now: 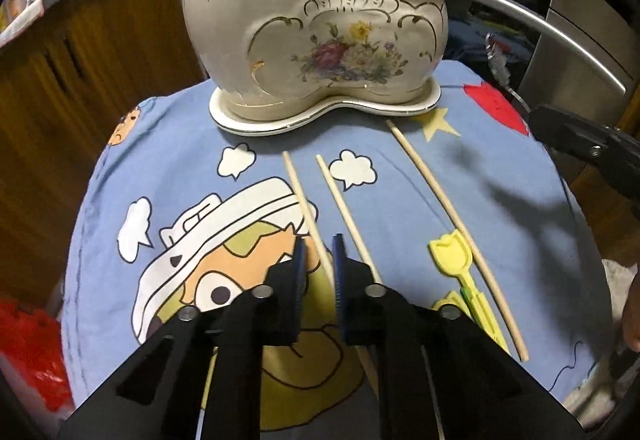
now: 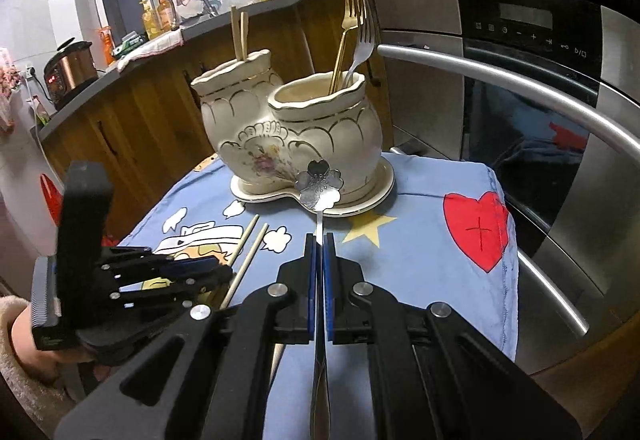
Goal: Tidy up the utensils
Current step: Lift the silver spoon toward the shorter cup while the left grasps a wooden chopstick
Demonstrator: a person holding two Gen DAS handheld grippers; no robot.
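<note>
A cream ceramic two-pot utensil holder (image 1: 312, 35) with a flower print stands on its saucer at the back of the table; it also shows in the right wrist view (image 2: 296, 135). Its right pot holds forks (image 2: 362, 35), its left pot two chopsticks (image 2: 239, 31). Three wooden chopsticks lie on the cloth: left (image 1: 306, 207), middle (image 1: 346, 215), right (image 1: 452, 228). My left gripper (image 1: 320, 252) is open, its jaws on either side of the left chopstick. My right gripper (image 2: 320, 244) is shut on a flower-shaped silver spoon (image 2: 319, 184), held in front of the holder.
A blue cartoon cloth (image 1: 400, 175) covers the small table. A steel oven with a curved handle (image 2: 520, 91) stands to the right. Wooden cabinets (image 1: 80, 79) are behind and left. A red bag (image 1: 28, 352) lies at the lower left.
</note>
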